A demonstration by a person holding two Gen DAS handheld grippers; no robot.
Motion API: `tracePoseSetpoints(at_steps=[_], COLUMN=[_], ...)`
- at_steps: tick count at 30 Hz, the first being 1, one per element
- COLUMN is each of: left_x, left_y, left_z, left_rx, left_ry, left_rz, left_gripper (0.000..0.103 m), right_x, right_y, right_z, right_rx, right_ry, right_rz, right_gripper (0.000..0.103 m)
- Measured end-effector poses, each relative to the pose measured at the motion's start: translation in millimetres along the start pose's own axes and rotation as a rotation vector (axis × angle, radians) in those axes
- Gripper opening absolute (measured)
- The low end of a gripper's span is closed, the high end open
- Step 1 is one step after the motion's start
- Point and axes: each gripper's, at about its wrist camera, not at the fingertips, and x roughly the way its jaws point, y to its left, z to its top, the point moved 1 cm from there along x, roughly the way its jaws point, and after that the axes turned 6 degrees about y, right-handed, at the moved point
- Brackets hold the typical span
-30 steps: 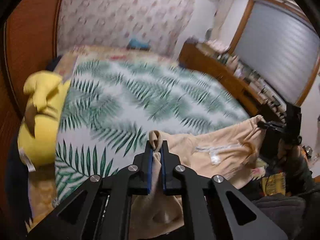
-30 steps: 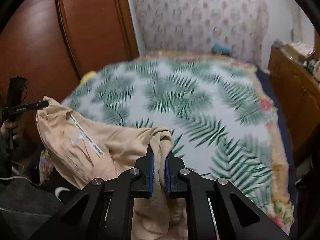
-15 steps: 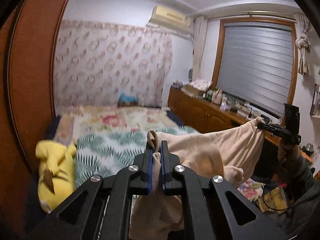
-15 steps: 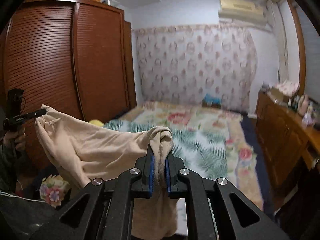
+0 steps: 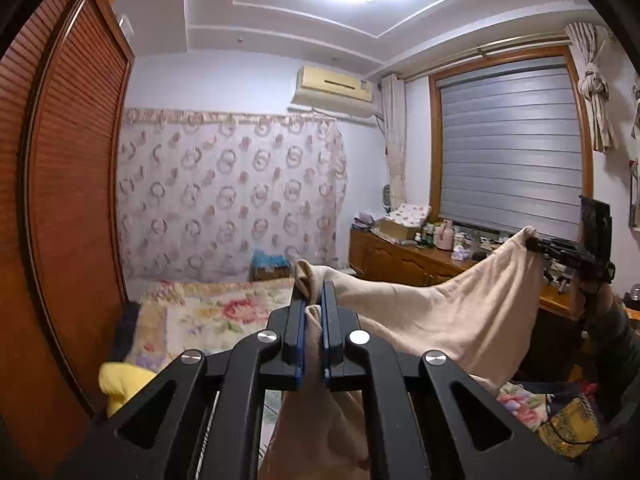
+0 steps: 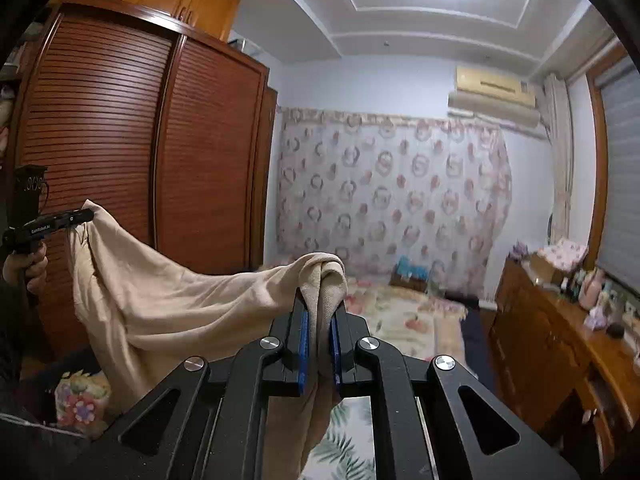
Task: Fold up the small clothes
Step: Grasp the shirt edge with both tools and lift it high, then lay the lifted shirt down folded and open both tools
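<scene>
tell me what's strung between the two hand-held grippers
The beige garment alone: it sags in mid-air from the left hand-held gripper to the right hand-held gripper, each shut on a corner. Both wrist views show it.

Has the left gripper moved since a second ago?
Yes. The left gripper tilted upward: the palm-leaf bedspread dropped from view, and the wall air conditioner appeared.

The left gripper (image 5: 312, 300) and right gripper (image 6: 320, 308) are each raised level, jaws clamped on the beige garment (image 5: 460, 312).
</scene>
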Motion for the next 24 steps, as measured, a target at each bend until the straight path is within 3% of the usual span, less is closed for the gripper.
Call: tracePoseSetpoints(at_steps=[6,8,10,16,18,21,24], left_x=[13.1,28.5,50.4,177.0,222.1,299.0,352.0], left_y=[13.0,19.2,26.5,74.1,87.2,106.7,131.0], left_z=[37.8,46.8,48.0,24.3,6.3,-28.6,-71.6], left_rx=[0.012,0.040,0.064,0.019,0.006,-0.002,-0.060], left_ry=[-0.057,-0.077,-0.065,0.086,0.143,0.300,0.447], left_rz=[0.046,0.131,0.184,0.200,0.205,0.223,0.198], left_gripper=[0.007,0.007,0.007,0.007,0.007,0.015,0.018], right_x=[31.1,48.5,75.8,216.2,273.5,355.3,432.0], right_y=[-9.5,-10.1,-13.3,-36.1,-46.7,-59.7,-63.0], right_z=[16.0,21.0,22.3,13.8,-8.6,-58.3,-123.1], right_rx=[-0.012,-0.015,-0.036,-0.054,-0.030,0.023,0.046], right_ry=[-0.045,-0.050,-0.029,0.130,0.195,0.317,0.517], right_rz=[-0.033,-0.026,-0.078,-0.130,-0.129,-0.121,-0.147], right_gripper=[0.009,0.009,0.009,0.009,0.009,0.010,0.016])
